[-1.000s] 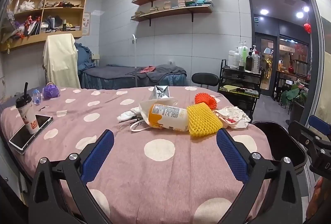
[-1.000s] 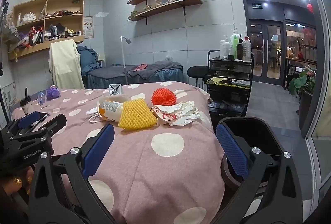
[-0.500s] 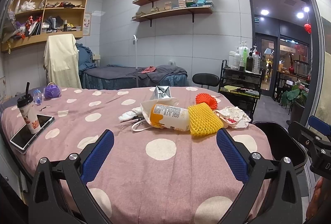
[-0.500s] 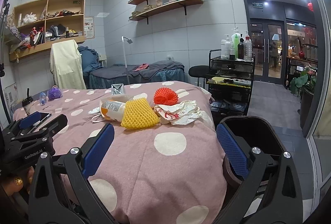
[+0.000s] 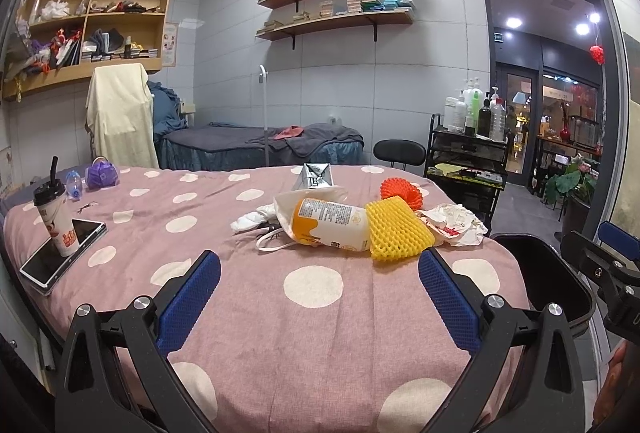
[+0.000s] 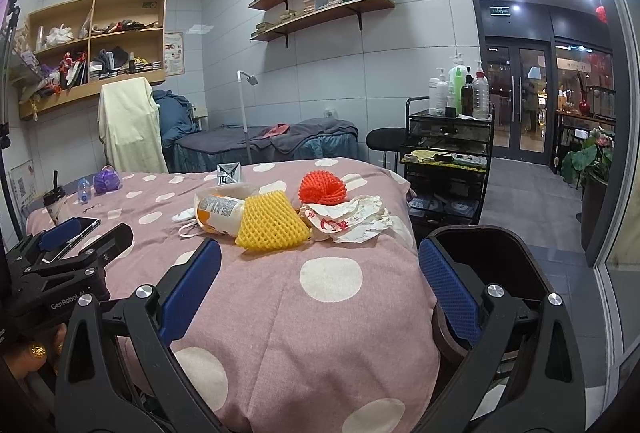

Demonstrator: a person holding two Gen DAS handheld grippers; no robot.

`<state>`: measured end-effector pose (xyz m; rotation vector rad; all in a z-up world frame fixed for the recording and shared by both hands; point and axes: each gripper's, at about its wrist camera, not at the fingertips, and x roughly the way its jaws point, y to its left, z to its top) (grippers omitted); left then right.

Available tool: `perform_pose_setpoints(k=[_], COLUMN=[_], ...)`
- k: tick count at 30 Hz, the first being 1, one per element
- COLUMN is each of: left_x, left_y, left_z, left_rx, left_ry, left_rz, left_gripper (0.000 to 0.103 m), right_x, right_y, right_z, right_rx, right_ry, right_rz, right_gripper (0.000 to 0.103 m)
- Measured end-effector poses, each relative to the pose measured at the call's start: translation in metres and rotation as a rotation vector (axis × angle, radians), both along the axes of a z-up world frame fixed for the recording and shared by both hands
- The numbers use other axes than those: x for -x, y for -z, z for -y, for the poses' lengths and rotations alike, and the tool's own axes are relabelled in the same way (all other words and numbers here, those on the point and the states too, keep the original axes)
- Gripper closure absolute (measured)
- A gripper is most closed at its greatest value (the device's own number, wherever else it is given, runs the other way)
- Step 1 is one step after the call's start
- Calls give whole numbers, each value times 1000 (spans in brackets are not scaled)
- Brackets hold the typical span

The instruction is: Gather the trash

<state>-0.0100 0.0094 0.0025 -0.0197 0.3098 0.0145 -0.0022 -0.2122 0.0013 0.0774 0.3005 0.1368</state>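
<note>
Trash lies in a heap on the pink polka-dot bed (image 5: 312,313): a yellow foam net (image 5: 398,229) (image 6: 270,223), an orange-and-white bottle in a bag (image 5: 328,223) (image 6: 218,211), an orange foam net (image 5: 402,191) (image 6: 322,187), crumpled paper (image 5: 454,223) (image 6: 350,219), a white tissue (image 5: 252,219) and a small silver carton (image 5: 314,175) (image 6: 229,173). A black bin (image 5: 548,281) (image 6: 486,265) stands at the bed's right edge. My left gripper (image 5: 318,267) is open and empty, short of the heap. My right gripper (image 6: 318,267) is open and empty, between heap and bin.
A drink cup (image 5: 54,217) stands on a tablet (image 5: 64,249) at the bed's left, near a small bottle (image 5: 74,185) and a purple pouch (image 5: 103,174). A black cart with bottles (image 6: 448,157) and a stool (image 6: 384,143) stand beyond the bed.
Both grippers have shifted slightly; the heap sits a little lower and nearer in the right wrist view. Jaws stay open. Nothing on the bed has moved.
</note>
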Motion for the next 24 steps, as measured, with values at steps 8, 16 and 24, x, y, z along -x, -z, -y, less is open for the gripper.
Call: perform_pose_setpoints(k=[8, 16, 24], left_x=[-2, -3, -3], left_y=[1, 2, 3], left_z=[0, 0, 0], left_rx=[1, 0, -1], left_ry=[1, 1, 2], left_rz=[-3, -8, -9], left_gripper=[6, 6, 6], right_x=[-1, -3, -3], right_y=[0, 0, 0], right_z=[1, 0, 0], right_rx=[-1, -1, -2], right_ry=[-1, -3, -4], right_rz=[-2, -4, -4], right_gripper=[6, 6, 6])
